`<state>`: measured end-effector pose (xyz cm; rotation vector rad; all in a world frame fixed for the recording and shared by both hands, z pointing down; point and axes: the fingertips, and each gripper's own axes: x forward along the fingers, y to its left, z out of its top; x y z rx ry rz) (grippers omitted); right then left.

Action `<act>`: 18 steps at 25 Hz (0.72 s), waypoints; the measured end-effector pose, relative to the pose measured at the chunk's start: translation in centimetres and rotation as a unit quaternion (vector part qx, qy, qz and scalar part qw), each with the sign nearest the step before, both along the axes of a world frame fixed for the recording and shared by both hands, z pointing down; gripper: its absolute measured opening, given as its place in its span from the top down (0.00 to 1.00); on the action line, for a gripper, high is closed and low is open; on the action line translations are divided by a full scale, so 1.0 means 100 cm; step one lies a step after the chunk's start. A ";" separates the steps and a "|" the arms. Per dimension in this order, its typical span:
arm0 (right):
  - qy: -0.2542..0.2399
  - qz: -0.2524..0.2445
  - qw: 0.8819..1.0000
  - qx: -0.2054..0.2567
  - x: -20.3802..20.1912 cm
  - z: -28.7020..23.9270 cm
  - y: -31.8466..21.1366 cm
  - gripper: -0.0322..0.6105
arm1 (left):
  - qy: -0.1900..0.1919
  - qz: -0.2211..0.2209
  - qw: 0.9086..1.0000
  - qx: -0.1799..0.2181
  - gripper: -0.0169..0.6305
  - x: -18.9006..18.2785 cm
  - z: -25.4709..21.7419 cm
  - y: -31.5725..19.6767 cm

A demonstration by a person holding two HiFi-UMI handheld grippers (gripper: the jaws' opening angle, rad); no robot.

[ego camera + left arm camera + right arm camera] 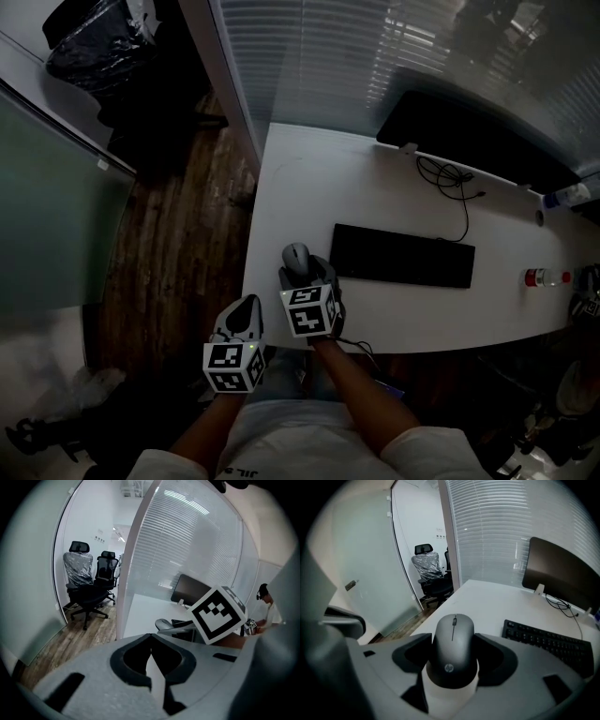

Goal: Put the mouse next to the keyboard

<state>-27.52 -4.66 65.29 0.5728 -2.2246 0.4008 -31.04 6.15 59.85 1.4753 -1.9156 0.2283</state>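
Observation:
A dark grey mouse (453, 656) sits between the jaws of my right gripper (452, 667), which is shut on it. In the head view the mouse (296, 257) is over the white desk (375, 202) near its left front corner, just left of the black keyboard (403, 255). The keyboard (551, 641) also shows at the right of the right gripper view. My left gripper (240, 323) hangs off the desk's front left edge, below and left of the right one (305, 277). Its jaws are shut with nothing between them (151, 660).
A black monitor (473, 141) stands at the back of the desk with a cable (455, 183) trailing toward the keyboard. A bottle (544, 277) lies at the desk's right end. Wooden floor (178, 234) and office chairs (89, 590) lie to the left, behind a glass partition (234, 84).

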 end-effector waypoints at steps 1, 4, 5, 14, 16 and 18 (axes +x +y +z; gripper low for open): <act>-0.003 0.001 1.000 0.002 0.004 -0.007 -0.001 0.50 | 0.000 0.003 1.000 0.002 0.96 0.003 -0.001 -0.003; -0.011 0.006 1.000 0.010 0.019 -0.027 -0.003 0.50 | -0.001 0.014 1.000 0.010 0.96 0.012 -0.008 -0.011; -0.013 0.009 1.000 0.012 0.024 -0.033 -0.004 0.50 | -0.002 0.019 1.000 0.012 0.96 0.016 -0.010 -0.015; -0.018 0.058 0.998 0.024 0.091 -0.065 -0.018 0.50 | -0.012 0.073 0.997 0.021 0.96 0.059 -0.025 -0.045; -0.016 0.071 0.997 0.026 0.108 -0.069 -0.022 0.50 | -0.008 0.087 0.996 0.021 0.96 0.074 -0.026 -0.053; -0.015 0.085 0.996 0.026 0.127 -0.071 -0.026 0.50 | -0.004 0.104 0.994 0.024 0.97 0.091 -0.028 -0.062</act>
